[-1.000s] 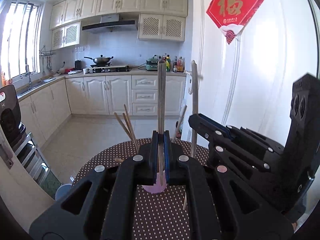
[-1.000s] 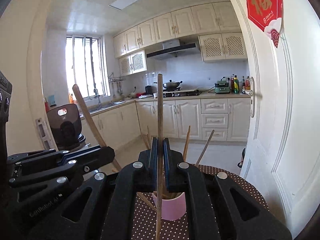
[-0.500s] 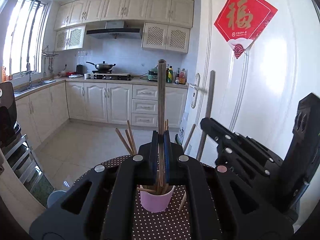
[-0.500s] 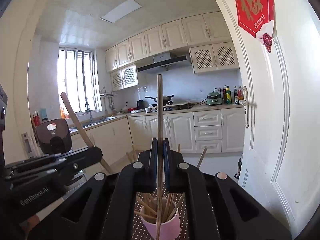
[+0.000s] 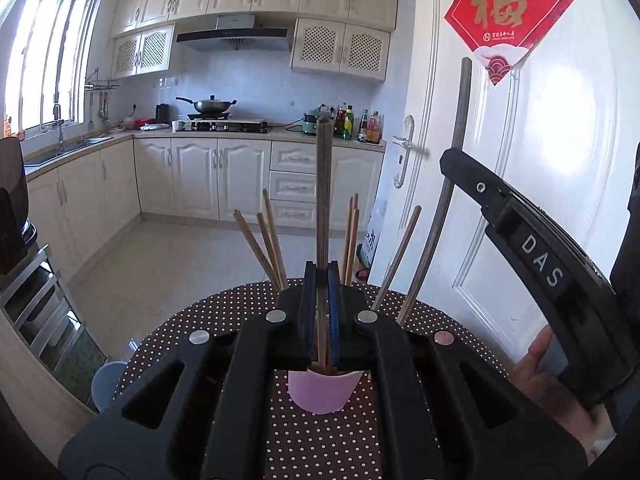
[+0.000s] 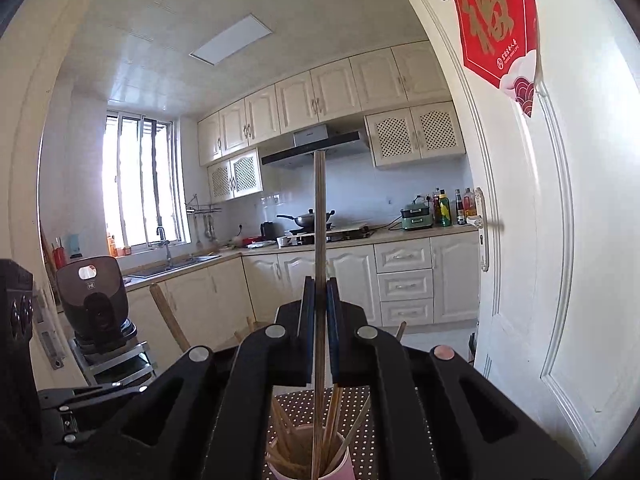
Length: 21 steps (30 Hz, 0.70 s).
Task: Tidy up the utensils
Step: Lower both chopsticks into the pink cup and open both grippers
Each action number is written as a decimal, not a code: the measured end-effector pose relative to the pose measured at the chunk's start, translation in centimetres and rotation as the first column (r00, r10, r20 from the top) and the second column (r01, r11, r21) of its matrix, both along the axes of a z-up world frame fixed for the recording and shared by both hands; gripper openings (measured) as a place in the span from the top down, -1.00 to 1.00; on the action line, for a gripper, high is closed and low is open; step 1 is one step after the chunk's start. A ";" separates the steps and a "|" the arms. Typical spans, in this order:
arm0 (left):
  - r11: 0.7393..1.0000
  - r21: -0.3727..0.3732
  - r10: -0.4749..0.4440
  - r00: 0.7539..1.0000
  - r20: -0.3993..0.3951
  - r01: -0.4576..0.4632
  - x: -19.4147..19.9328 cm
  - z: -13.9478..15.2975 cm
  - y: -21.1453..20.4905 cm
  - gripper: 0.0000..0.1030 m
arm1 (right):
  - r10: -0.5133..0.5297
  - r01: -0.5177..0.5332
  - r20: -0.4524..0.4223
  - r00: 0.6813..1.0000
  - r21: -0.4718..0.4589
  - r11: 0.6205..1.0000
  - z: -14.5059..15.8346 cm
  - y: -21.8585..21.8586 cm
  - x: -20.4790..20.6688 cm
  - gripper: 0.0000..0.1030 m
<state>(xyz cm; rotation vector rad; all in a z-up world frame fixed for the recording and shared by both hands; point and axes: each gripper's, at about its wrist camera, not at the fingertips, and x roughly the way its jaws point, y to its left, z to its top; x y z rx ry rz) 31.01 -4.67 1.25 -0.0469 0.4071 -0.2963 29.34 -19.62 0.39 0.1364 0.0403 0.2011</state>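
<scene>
White-cabinet kitchen behind; round brown polka-dot tabletop (image 5: 328, 444) carries pink cup (image 5: 322, 394) w/ wooden chopsticks (image 5: 272, 240), toward its near edge. Left gripper (image 5: 322, 312) clamped on dark upright chopstick (image 5: 323, 184) over cup. Right gripper (image 6: 320, 336) clamped on grey upright chopstick (image 6: 319, 240), tip inside cup.

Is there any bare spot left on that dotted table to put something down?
Yes. The dotted tablecloth lies bare left of the pink cup, out to the table's rim, and also in front of the cup. It is crowded at the cup itself, full of chopsticks, and to its right, where the right claw holds its dark chopstick.
</scene>
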 end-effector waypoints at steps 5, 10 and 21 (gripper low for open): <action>1.000 0.008 0.005 1.000 -0.022 -0.005 0.6 -0.6 -0.1 0.88 | -0.014 0.014 0.013 1.000 0.002 1.000 -0.5 0.0 0.6 0.91; 1.000 0.001 0.006 0.999 -0.040 -0.006 0.9 -1.1 0.3 0.87 | -0.013 0.013 0.017 1.000 0.011 1.000 -0.9 -0.2 1.3 0.91; 1.000 -0.008 0.020 0.998 -0.067 -0.021 0.9 -1.5 1.1 0.84 | 0.003 -0.003 0.016 1.000 -0.001 1.000 -1.6 0.4 1.9 0.91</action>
